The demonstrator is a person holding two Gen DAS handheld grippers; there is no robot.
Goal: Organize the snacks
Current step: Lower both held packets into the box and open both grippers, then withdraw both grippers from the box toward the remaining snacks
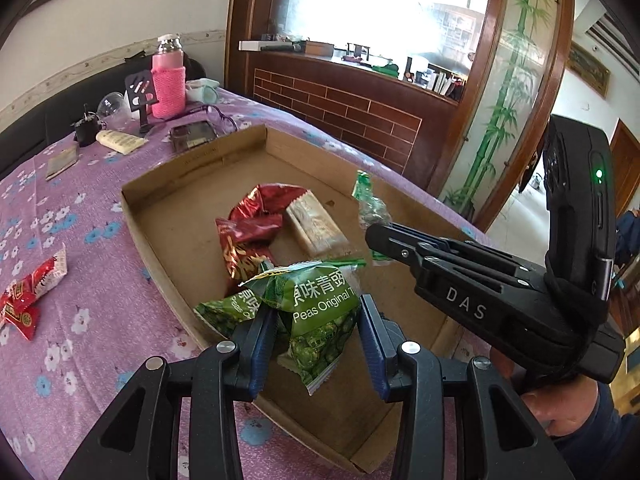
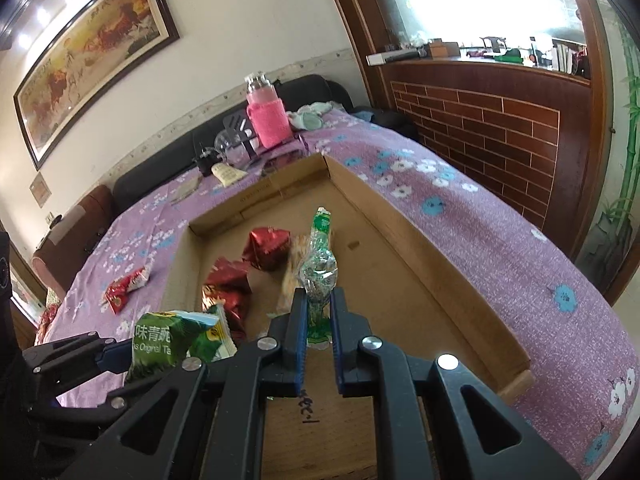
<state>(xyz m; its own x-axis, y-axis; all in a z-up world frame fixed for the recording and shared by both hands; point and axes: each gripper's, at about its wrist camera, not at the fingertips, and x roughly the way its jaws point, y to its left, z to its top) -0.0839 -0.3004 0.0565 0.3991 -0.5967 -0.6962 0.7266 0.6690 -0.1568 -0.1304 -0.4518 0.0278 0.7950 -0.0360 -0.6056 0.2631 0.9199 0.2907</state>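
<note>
A shallow cardboard tray [image 1: 192, 168] [image 2: 400, 216] lies on the purple flowered tablecloth. Inside it are red foil packets [image 1: 248, 232] [image 2: 266, 248] and a beige wafer packet [image 1: 316, 228] [image 2: 294, 272]. My left gripper [image 1: 316, 312] [image 2: 124, 360] is shut on green pea packets [image 1: 320, 300] [image 2: 160, 344], held over the tray's near left wall. My right gripper [image 2: 319, 312] [image 1: 374, 238] is shut on a slim clear-and-green packet [image 2: 320, 264] [image 1: 368, 208], which stands up above the tray's floor. More red packets [image 1: 28, 296] [image 2: 124, 288] lie on the cloth left of the tray.
Beyond the tray stand a pink-sleeved bottle [image 1: 168, 80] [image 2: 268, 116], a dark phone [image 1: 192, 136], a cream tube [image 1: 120, 142] and small black items. A dark sofa runs along the far wall. A wooden brick-pattern partition [image 1: 340, 112] borders the table's right side.
</note>
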